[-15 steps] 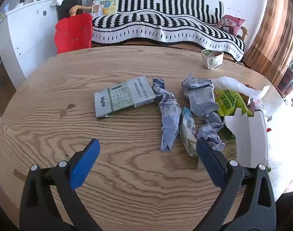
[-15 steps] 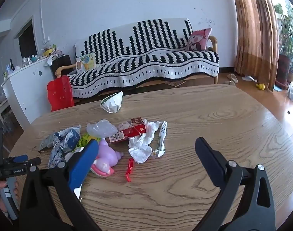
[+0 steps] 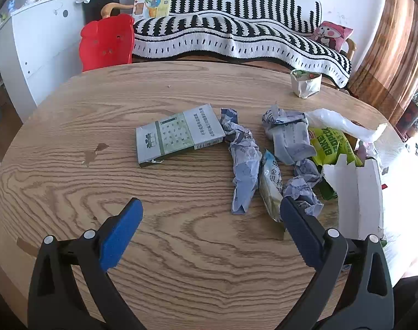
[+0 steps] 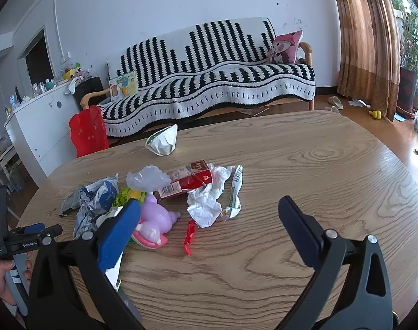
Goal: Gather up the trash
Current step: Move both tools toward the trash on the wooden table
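Observation:
Trash lies on a round wooden table [image 3: 181, 261]. In the left wrist view there is a flat green-and-white box [image 3: 178, 136], a crumpled blue-grey wrapper [image 3: 243, 165], a snack packet [image 3: 272, 187], a green bag [image 3: 332, 144] and a torn white carton [image 3: 358, 195]. My left gripper [image 3: 209, 214] is open and empty, above the table short of the wrappers. In the right wrist view I see a red cigarette pack [image 4: 185, 183], crumpled white paper [image 4: 206, 200], a red scrap [image 4: 189, 236] and a purple toy [image 4: 154, 221]. My right gripper [image 4: 209, 217] is open and empty, near the white paper.
A folded white paper cup [image 3: 305, 82] stands at the table's far edge; it also shows in the right wrist view [image 4: 162, 140]. Behind the table are a striped sofa [image 4: 209, 82], a red chair [image 3: 107, 41] and a white cabinet [image 3: 30, 41]. The left gripper's handle [image 4: 16, 243] shows at the left.
Both views look almost the same as before. Neither gripper has taken hold of anything.

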A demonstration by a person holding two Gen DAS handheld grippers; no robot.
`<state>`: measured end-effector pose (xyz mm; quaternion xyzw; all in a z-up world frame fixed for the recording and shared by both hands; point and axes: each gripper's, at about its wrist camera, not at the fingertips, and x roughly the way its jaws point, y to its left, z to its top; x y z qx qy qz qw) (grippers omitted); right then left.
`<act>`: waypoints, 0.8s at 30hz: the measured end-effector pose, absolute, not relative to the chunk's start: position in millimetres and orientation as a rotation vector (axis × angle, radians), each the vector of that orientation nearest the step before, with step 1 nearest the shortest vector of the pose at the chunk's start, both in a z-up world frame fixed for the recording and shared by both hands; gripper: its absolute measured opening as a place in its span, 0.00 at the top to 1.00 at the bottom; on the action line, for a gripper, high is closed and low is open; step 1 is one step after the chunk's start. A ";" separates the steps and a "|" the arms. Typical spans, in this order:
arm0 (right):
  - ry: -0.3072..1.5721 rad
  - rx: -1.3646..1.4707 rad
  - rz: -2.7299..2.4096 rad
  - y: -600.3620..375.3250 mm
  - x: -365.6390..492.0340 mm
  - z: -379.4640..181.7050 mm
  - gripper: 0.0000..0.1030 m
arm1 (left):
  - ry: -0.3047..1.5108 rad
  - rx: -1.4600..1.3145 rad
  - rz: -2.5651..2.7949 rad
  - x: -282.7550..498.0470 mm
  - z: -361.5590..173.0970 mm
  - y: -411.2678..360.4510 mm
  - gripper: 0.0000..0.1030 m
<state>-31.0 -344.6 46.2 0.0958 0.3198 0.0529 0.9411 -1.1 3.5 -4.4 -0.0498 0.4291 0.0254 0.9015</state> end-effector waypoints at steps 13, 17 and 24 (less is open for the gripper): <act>0.660 0.193 0.111 -344.1 -29.2 43.6 0.06 | 0.890 -0.108 0.052 0.2 -5.7 3.2 0.06; 0.661 0.195 0.111 -344.0 -29.3 43.5 0.06 | 0.894 -0.111 0.051 0.4 -6.2 3.6 0.06; 0.661 0.196 0.111 -344.1 -29.4 43.6 0.06 | 0.911 -0.116 0.045 2.0 -9.3 4.2 0.06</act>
